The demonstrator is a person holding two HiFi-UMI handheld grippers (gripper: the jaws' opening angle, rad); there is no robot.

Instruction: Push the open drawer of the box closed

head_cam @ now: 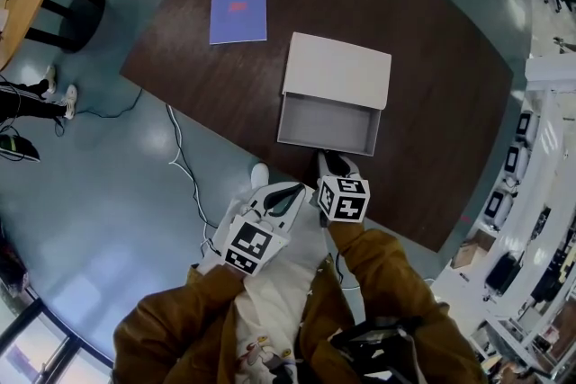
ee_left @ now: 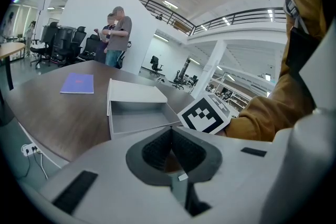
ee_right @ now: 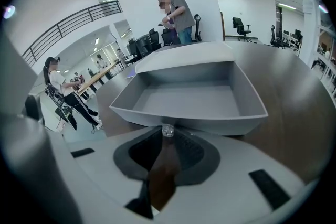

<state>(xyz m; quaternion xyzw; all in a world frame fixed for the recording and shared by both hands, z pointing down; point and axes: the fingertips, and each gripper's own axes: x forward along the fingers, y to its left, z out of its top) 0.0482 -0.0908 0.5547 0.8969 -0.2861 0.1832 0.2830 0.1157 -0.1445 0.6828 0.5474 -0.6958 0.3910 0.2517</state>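
**Right hand-held gripper at the front wall of the open drawer**

The right hand-held gripper (ee_right: 167,131) has its tips drawn together, with a small shiny bit I cannot identify at the tips. The tips sit at the near wall of the one empty drawer (ee_right: 194,99), which stands pulled out straight ahead. The single box (head_cam: 338,67) lies beyond it on the worktop (head_cam: 432,103). The left hand-held gripper (ee_left: 170,131), also pressed together and empty, hangs back to the right one's left. One booklet (head_cam: 238,8) lies far ahead-left. The drawer looks light, thin-walled and stiff. It is best pushed at mid-wall, squarely, as the box may well slide.
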